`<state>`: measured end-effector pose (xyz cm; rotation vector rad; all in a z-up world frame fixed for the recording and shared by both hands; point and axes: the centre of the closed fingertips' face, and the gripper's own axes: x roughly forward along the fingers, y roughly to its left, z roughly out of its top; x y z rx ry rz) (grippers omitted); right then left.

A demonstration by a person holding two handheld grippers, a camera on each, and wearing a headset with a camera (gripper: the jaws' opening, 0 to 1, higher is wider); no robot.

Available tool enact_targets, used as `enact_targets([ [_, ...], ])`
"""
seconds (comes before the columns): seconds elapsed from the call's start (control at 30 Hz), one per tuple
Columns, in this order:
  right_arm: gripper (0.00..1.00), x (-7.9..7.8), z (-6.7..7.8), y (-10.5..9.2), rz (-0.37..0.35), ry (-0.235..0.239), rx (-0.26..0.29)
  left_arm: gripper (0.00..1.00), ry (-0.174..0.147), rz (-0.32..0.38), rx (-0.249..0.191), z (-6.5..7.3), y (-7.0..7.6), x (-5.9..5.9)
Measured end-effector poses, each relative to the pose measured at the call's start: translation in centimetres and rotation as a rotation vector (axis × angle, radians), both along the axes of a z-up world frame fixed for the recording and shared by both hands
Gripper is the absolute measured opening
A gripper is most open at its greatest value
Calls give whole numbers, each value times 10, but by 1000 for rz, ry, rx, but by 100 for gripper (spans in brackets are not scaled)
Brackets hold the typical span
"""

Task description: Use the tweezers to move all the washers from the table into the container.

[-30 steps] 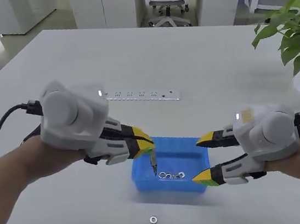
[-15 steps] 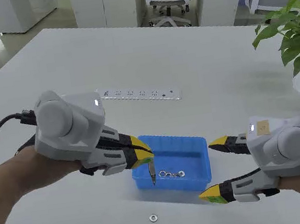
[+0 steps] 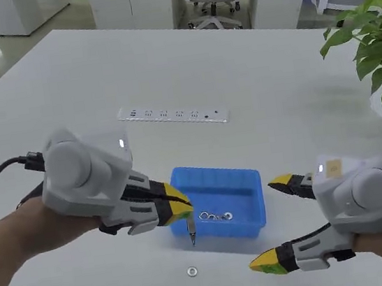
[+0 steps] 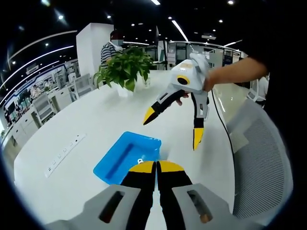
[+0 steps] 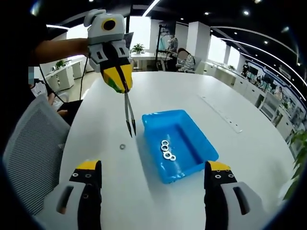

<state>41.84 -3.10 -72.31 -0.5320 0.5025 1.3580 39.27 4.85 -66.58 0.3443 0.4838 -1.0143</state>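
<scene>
Two fingers (image 3: 172, 196) of the left gripper (image 3: 183, 204) are pressed together on the tweezers (image 3: 192, 231).
The tweezers hang down from the finger tips, and their points are just at the near left wall of the blue container (image 3: 216, 176); I cannot tell if they touch it. Inside the container, close to its near wall, a short row of washers (image 3: 216, 216) lies. One single washer (image 3: 192, 272) lies on the white tabletop (image 3: 275, 89), on the near side of the container and apart from the tweezers. To the right of the container is the right gripper (image 3: 262, 225), its fingers spread wide and holding nothing. Far behind the container lies a white power strip (image 3: 173, 115), and a green plant (image 3: 375, 41) stands at the far right.
</scene>
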Motion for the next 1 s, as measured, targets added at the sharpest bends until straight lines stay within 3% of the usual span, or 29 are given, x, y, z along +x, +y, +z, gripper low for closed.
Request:
enact_targets([
  [0.33, 100, -9, -5, 2, -14, 39, 9, 5, 19, -7, 4, -11, 0, -8],
  [1.0, 100, -18, -15, 1, 3, 65, -17, 5, 43, -13, 24, -31, -2, -17],
])
